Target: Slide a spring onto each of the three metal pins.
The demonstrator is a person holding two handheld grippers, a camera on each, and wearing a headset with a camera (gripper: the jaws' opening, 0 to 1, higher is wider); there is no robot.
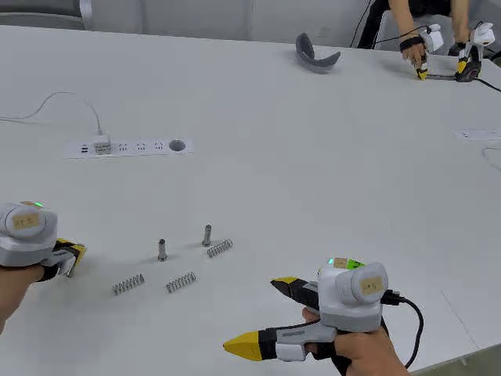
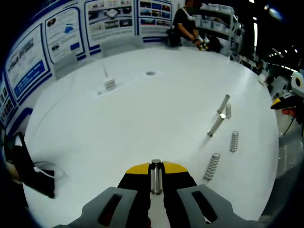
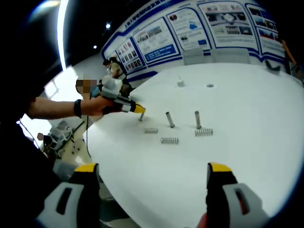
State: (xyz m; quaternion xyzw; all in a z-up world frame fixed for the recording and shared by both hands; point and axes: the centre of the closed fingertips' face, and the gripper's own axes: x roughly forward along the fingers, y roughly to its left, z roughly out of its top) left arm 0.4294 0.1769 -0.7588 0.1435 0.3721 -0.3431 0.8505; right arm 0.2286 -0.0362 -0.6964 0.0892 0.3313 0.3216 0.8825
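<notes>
While the left gripper [image 1: 72, 254] clamps a pin [image 2: 156, 179] and the right gripper [image 3: 152, 167] gapes empty, a squeezed near spring [image 1: 181, 282] may shoot away.

Head view chops off the left gripper [image 1: 69, 255] at the left edge, and its own body covers most of the jaws. In the left gripper view, the pin [image 2: 156, 176] sits between the jaws, lower end buried. The far-off person [image 1: 405, 23] is cut off at the top edge, and what they're handling is too small to tell.
</notes>
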